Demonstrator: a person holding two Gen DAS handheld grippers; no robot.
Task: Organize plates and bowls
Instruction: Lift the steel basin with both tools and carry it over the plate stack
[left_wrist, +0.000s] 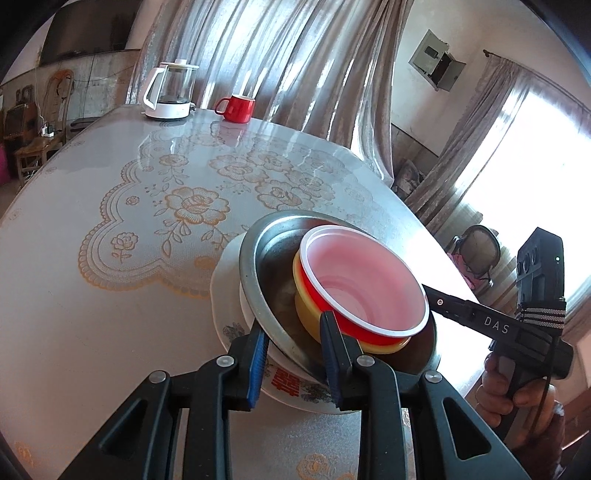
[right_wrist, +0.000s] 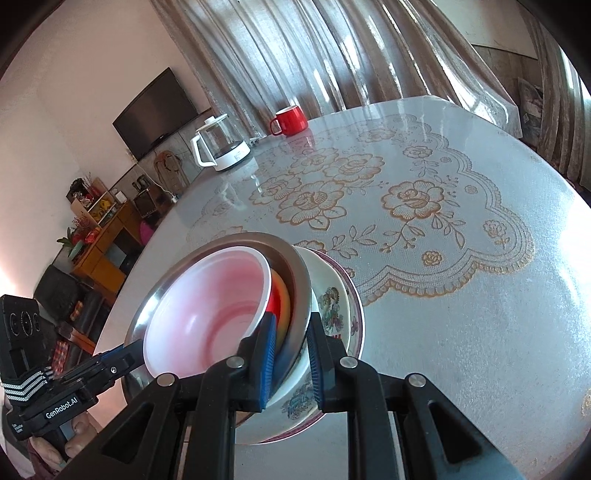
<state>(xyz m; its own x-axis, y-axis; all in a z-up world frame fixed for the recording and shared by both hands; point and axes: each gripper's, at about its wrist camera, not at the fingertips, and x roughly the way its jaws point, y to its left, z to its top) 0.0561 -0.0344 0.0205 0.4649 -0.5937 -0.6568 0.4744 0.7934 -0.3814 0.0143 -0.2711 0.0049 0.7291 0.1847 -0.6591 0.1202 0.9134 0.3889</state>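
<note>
A nested stack is held from both sides over the lace-covered table (left_wrist: 92, 314). It is a red bowl with a white inside (left_wrist: 362, 280) (right_wrist: 207, 302) in a yellow bowl (left_wrist: 306, 314) (right_wrist: 282, 291), in a steel bowl (left_wrist: 273, 258) (right_wrist: 295, 280), on flowered white plates (left_wrist: 225, 295) (right_wrist: 332, 295). My left gripper (left_wrist: 295, 354) is shut on the near rim of the steel bowl and plates. My right gripper (right_wrist: 291, 354) is shut on the opposite rim. Each view shows the other gripper's black finger (left_wrist: 454, 304) (right_wrist: 118, 360) reaching in from the side.
A white-and-glass kettle (left_wrist: 170, 92) (right_wrist: 221, 147) and a red mug (left_wrist: 236, 108) (right_wrist: 290, 120) stand at the table's far edge, in front of curtains. A chair (left_wrist: 480, 251) sits beyond the table's right edge. A TV (right_wrist: 155, 110) and shelves line the wall.
</note>
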